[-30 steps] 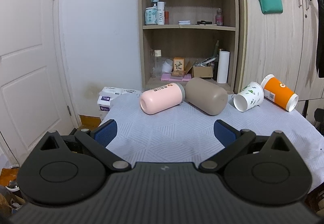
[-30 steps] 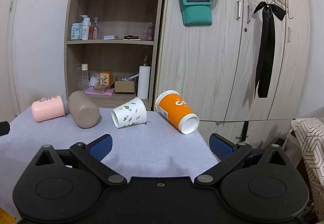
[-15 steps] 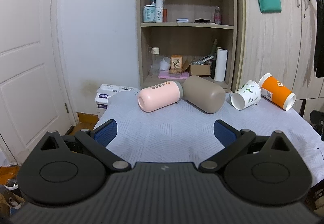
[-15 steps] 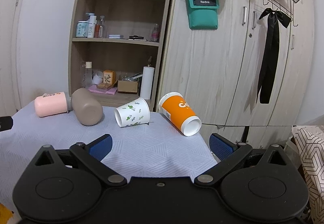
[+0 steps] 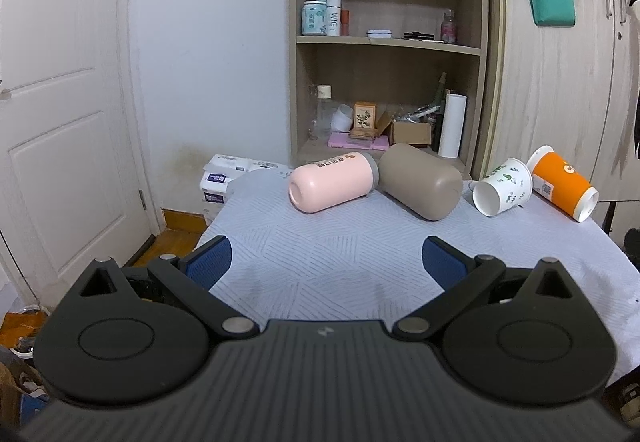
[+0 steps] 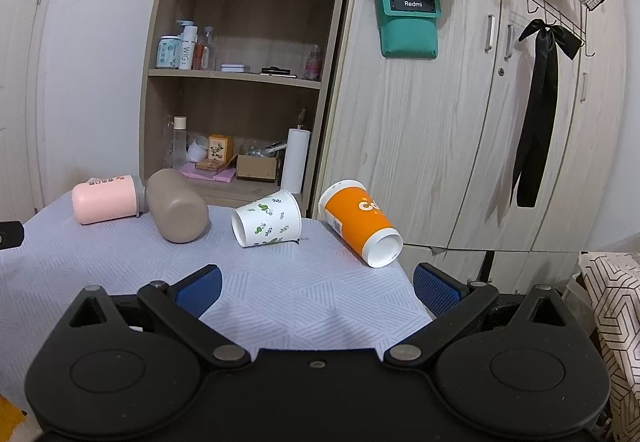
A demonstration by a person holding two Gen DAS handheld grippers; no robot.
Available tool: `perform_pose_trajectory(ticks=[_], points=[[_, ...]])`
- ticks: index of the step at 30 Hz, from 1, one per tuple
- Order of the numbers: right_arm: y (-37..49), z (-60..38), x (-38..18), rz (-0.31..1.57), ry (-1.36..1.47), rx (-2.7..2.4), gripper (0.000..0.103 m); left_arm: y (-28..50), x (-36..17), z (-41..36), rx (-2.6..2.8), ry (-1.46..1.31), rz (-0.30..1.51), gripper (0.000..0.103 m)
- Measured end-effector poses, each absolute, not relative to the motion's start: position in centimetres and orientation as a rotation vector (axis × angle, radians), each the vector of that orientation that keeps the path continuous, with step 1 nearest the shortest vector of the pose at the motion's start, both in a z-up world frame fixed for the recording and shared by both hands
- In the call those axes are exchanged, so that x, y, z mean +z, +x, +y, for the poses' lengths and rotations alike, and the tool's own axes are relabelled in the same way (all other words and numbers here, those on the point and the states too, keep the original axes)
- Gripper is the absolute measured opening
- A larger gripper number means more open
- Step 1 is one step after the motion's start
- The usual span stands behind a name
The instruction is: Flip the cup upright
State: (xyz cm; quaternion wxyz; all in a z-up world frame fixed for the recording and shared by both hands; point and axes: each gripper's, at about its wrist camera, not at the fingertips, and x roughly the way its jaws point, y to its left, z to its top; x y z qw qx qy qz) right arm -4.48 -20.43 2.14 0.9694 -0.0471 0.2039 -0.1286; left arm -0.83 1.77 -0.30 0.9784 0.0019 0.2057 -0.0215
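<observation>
Four cups lying on their sides, both claws waiting empty.
Left view: your left claw (image 5: 326, 262) is gaping wide; pink cup (image 5: 332, 182) and taupe cup (image 5: 420, 186) are lying touching on the counter (image 5: 340, 262).
Right view: your right claw (image 6: 316, 288) is gaping wide too; leaf-print cup (image 6: 267, 224) and orange cup (image 6: 358, 222) are looking light and crushable, so grip mid-wall gently.

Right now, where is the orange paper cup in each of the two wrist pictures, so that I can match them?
Left wrist: the orange paper cup lies on its side at the far right of the table, beyond the left gripper.
Right wrist: the same cup lies right of centre, ahead of the right gripper.
Shared landmark: the white leaf-print cup lies just left of it in both.
</observation>
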Motion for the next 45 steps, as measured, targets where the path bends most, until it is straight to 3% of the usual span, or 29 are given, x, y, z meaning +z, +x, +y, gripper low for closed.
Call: perform_pose_trajectory(ticks=[11, 23, 33, 45], points=[[-4.1, -21.1, 1.9, 0.418, -0.09, -0.233, 0.103, -0.2, -0.3, 0.5, -0.078, 0.005, 0.479, 0.103], [-3.7, -29.0, 3.4, 0.392, 0.027, 0.096, 0.103, 3.2, 2.3, -7.3, -0.289, 0.049, 0.519, 0.102], [1.0, -34.8, 1.6, 0.401, -0.074, 0.083, 0.103, 8.7, 2.3, -16.9, -0.34, 0.128, 0.539, 0.103], [9.8, -39.1, -2.1, 0.461, -0.137, 0.132, 0.102, 16.2, -1.0, -23.9, -0.497, -0.022, 0.703, 0.1]])
